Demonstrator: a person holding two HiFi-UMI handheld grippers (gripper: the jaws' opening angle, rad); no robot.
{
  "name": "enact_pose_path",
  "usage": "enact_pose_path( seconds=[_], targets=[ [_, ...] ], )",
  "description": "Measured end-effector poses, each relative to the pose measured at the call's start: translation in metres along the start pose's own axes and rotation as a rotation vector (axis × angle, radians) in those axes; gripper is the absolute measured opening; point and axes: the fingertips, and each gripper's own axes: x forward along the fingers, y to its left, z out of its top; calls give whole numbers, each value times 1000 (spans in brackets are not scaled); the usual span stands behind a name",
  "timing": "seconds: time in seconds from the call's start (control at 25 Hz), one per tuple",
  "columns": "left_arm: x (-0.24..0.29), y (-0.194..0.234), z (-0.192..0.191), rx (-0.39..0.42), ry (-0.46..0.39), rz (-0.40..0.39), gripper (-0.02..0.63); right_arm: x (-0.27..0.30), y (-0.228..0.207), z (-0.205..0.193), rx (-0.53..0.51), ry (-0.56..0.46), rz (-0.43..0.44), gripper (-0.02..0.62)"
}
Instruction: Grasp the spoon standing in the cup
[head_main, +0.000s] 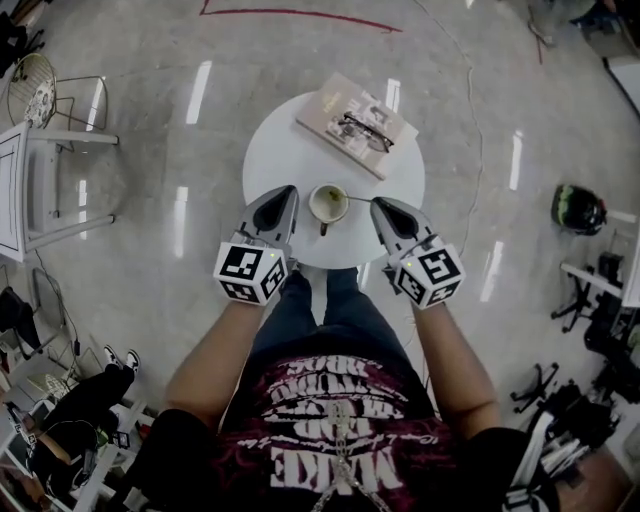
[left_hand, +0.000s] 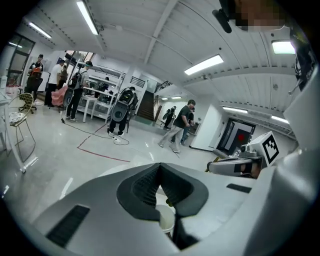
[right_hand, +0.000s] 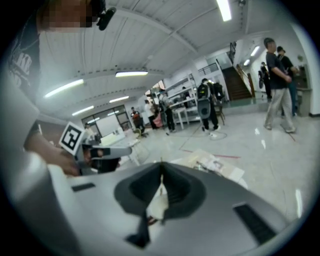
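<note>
A pale cup (head_main: 328, 203) with a dark handle stands near the front of a round white table (head_main: 275, 150). A thin spoon (head_main: 359, 198) rests in it, its handle reaching right over the rim. My left gripper (head_main: 289, 190) hovers just left of the cup with its jaws together and nothing in them. My right gripper (head_main: 377, 203) sits just right of the cup, close to the spoon's end, shut and empty too. In the left gripper view the tips (left_hand: 160, 166) meet, and a bit of the cup (left_hand: 165, 220) shows below them. The right gripper view shows its tips (right_hand: 161, 164) closed.
An open book (head_main: 345, 115) with a pair of glasses (head_main: 368, 132) on it lies at the table's far right. A white chair (head_main: 30, 190) stands to the left on the floor. Several people and shelves are far off in the room.
</note>
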Motion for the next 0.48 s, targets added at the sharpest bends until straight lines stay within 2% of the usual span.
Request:
enact_pose_path(
  seconds=[0.48],
  targets=[
    [14, 25, -53, -19, 81, 30, 25, 38, -20, -67, 76, 88, 13, 35]
  ],
)
